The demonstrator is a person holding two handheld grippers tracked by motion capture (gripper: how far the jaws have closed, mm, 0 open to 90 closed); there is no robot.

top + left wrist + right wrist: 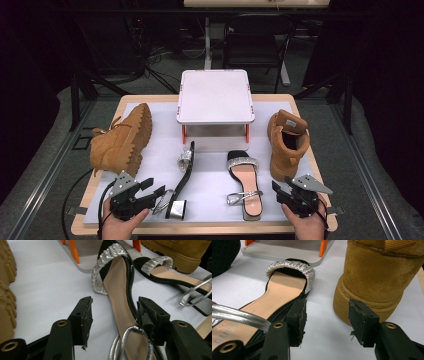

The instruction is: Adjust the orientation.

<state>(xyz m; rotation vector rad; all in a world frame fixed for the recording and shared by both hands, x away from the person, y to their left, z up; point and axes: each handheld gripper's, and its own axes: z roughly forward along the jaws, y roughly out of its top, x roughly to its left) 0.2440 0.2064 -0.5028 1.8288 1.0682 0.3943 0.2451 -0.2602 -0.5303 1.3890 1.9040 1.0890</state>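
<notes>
The left tool [159, 191] stood with jaws apart, gripping nothing, astride the tipped sandal [183, 179] lying on its edge just ahead. Closing there might have caught only the loose silver ankle strap [130, 345] and left the shoe dangling. The right tool [280, 192] also gaped, between the flat sandal [245, 185] and the upright boot [286, 142].

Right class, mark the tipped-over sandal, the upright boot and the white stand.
tipped-over sandal [186, 172]: high view, on its black sole edge.
upright boot [287, 142]: high view, on its tan collar.
white stand [215, 95]: high view, on its flat top.
</notes>
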